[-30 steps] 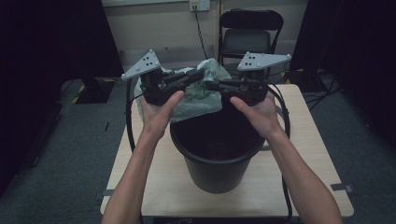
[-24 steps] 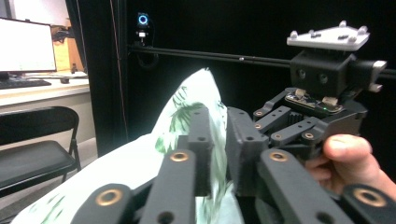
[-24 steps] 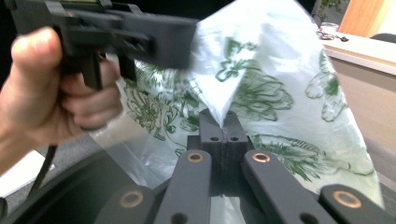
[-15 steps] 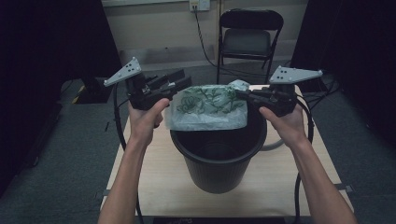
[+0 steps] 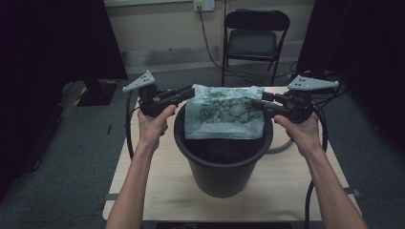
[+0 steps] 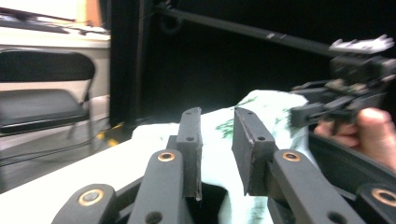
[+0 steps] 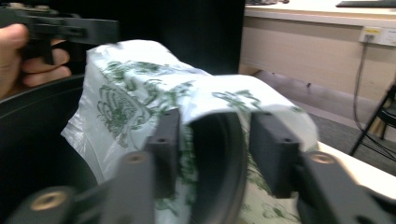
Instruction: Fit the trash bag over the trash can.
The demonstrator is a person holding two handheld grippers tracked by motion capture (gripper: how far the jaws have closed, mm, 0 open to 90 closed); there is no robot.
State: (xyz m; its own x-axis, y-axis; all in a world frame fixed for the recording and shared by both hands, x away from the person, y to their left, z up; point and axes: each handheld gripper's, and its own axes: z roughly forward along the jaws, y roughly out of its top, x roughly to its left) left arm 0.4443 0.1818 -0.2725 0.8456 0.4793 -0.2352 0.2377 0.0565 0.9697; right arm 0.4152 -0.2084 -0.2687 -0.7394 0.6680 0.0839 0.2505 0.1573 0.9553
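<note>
Two grippers are in my hands over a black bucket [image 5: 223,162] that stands on the pale wooden desk [image 5: 157,191]. A white plastic bag [image 5: 224,112] printed with green leaves is draped across the far part of the bucket's rim, stretched between the grippers, its near side hanging down inside the bucket.

From the high view, my left gripper [image 5: 188,94] points in from the left at the bag's left top corner, and my right gripper [image 5: 255,103] points in from the right at the bag's right edge.

Looking along my left gripper [image 6: 217,135], I see its jaws standing apart, with a gap between the two pads; its jaws have just been closing. The bag [image 6: 261,116] lies just beyond and below them, and I cannot see either pad pressing on the plastic.

Looking along my right gripper [image 7: 215,144], the jaws are parted; they have just been opening. They straddle the bucket's rim [image 7: 224,154] with the bag [image 7: 140,93] folded over it. The rim and plastic pass between the pads, and a gap shows on each side, so nothing is clamped.

One dark folding chair [image 5: 255,40] stands behind the desk, by the wall.
</note>
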